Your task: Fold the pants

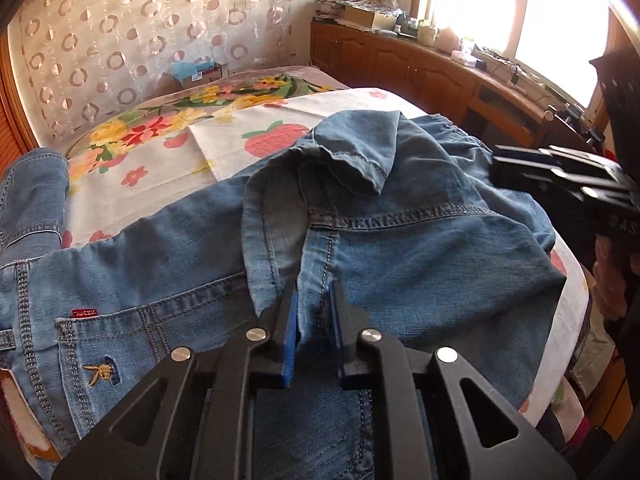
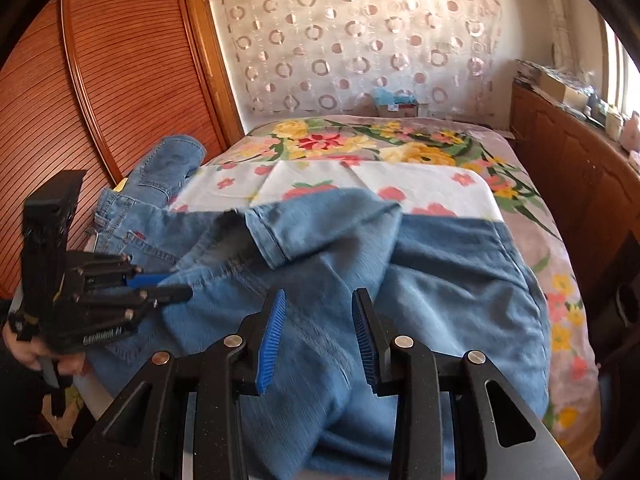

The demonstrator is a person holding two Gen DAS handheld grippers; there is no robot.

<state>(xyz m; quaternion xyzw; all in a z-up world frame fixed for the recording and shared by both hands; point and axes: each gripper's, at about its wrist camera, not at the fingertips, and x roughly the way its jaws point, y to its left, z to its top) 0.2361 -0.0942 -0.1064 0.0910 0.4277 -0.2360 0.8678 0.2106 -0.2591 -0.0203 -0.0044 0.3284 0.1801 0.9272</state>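
Blue denim pants (image 1: 400, 248) lie across the near part of a bed, with one leg folded back over the seat so its hem (image 1: 360, 164) rests on top. My left gripper (image 1: 314, 292) is shut on a ridge of the denim near the centre seam. It also shows in the right wrist view (image 2: 168, 286) at the left, pinching the same fabric. My right gripper (image 2: 320, 300) is open and empty, just above the pants (image 2: 440, 280). It shows in the left wrist view (image 1: 496, 168) at the right edge of the pants.
A second pair of jeans (image 2: 168, 168) lies at the bed's left edge. The bed (image 2: 400, 144) has a floral cover and a white strawberry sheet (image 1: 256, 128). A wooden wardrobe (image 2: 120, 80) stands left; a wooden cabinet (image 1: 420, 64) with clutter runs under the window.
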